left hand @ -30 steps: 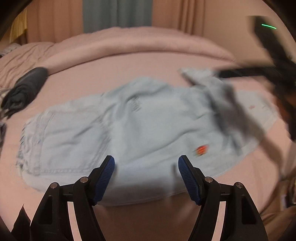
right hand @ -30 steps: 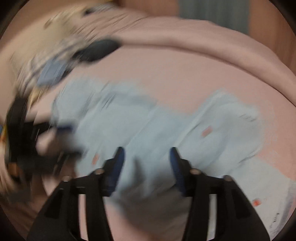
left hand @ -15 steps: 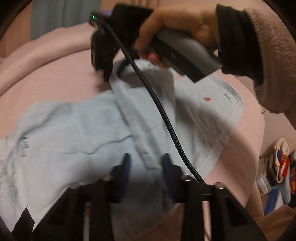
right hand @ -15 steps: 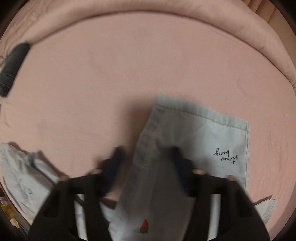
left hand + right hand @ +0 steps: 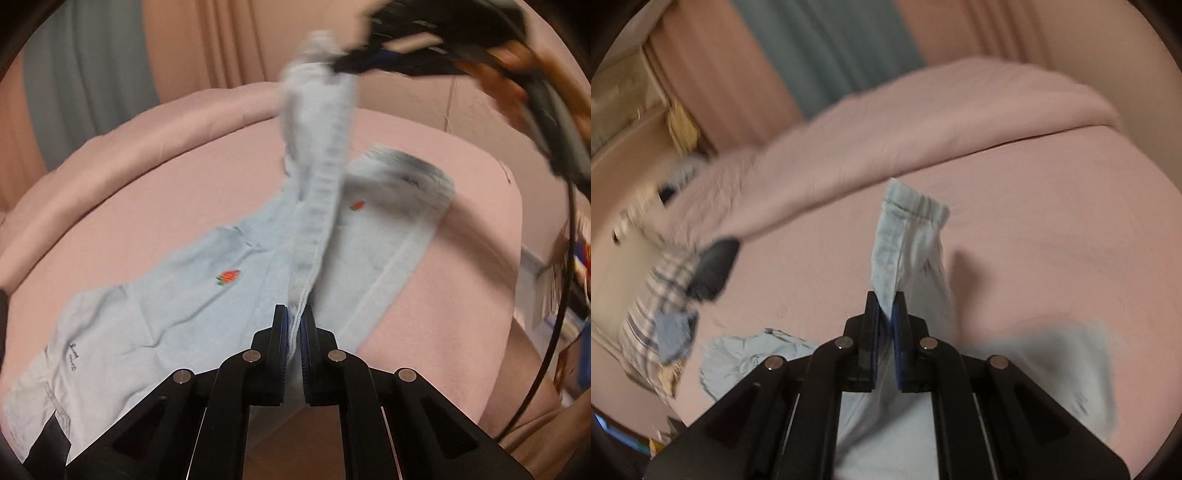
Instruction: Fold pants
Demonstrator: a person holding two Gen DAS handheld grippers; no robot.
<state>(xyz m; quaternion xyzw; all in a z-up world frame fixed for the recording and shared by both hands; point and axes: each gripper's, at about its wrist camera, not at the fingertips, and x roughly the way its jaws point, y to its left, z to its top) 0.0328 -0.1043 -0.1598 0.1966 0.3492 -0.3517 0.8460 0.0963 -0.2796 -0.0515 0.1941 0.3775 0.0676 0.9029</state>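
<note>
bare bed (image 5: 1052, 206) right, clothes pile (image 5: 665, 295) left

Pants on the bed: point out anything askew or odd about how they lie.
The pants lie diagonally and creased on the pink bed. Their waistband is pulled up into a ridge, pinched by the left tongs and lifted by the right tongs. Nothing looks damaged.

A home bedroom is showing here: a bed (image 5: 1015, 206) in pink sheets is filling both views, a rolled pink duvet (image 5: 923, 122) is lying along its 12 o'clock edge, curtains (image 5: 820, 48) are hanging behind it, and laundry (image 5: 657, 295) is piling up at 9 o'clock.
</note>
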